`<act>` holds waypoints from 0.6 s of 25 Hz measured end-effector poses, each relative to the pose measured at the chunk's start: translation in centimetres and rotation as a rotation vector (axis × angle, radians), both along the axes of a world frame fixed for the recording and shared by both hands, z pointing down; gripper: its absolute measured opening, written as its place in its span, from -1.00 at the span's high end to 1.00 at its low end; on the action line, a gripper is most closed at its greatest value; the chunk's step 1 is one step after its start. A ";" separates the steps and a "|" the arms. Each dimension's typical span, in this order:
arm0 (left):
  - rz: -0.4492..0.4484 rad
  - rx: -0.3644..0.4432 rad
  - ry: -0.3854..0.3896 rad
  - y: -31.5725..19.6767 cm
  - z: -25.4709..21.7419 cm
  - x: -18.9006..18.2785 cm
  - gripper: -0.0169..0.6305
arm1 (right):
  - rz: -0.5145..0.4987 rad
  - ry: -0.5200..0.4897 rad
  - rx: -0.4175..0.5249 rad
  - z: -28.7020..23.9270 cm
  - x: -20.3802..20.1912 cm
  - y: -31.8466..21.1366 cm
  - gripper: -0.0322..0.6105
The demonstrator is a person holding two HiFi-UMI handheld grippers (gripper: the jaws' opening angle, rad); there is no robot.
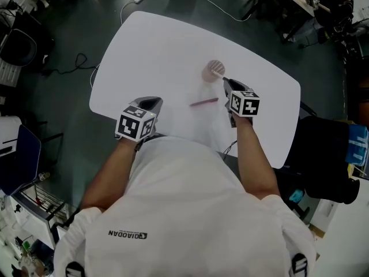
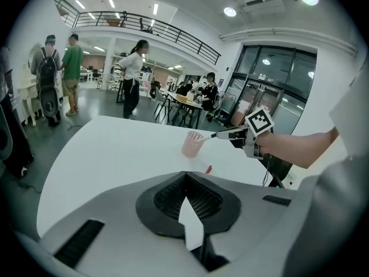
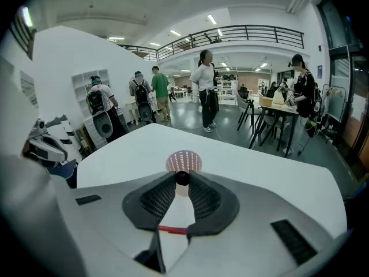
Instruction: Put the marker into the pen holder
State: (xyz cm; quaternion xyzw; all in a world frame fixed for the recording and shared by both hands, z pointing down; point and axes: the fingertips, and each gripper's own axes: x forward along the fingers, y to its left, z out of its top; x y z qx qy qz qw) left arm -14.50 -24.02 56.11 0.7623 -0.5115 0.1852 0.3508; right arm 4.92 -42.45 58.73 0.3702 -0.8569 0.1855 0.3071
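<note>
Ahead of the left gripper's (image 2: 185, 175) jaws, past the white table (image 2: 115, 149), a dark glossy floor (image 2: 78, 119) runs to desks and chairs (image 2: 183, 104). A railed mezzanine (image 2: 144, 25) crosses above, and tall glass doors (image 2: 271, 91) stand to their right. Ahead of the right gripper's (image 3: 182, 179) jaws, ceiling strip lights (image 3: 176, 33) glow, with white shelving (image 3: 81, 85) to the left.

In the right gripper view, the held marker (image 3: 182, 178) shows only its dark round end between the jaws of the right gripper (image 3: 182, 175); its body is hidden. These jaws cover the lower part of the pen holder (image 3: 184, 159) and leave only 1 thin strip of the red marker (image 3: 172, 230). In the head view, the person's body hides the near edge of the table (image 1: 155, 45).
</note>
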 end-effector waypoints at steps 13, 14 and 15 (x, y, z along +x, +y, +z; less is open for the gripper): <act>-0.020 0.013 0.002 0.4 -0.1 -1.0 0.87 | -0.015 -0.057 0.032 -2.5 -1.0 1.1 0.58; -0.011 0.015 -0.001 0.4 -0.3 -0.8 0.87 | -0.017 -0.072 0.035 -3.0 -0.9 1.4 0.59; -0.002 0.018 -0.004 0.2 -0.4 -0.6 0.87 | -0.018 -0.089 0.038 -3.4 -0.9 1.7 0.61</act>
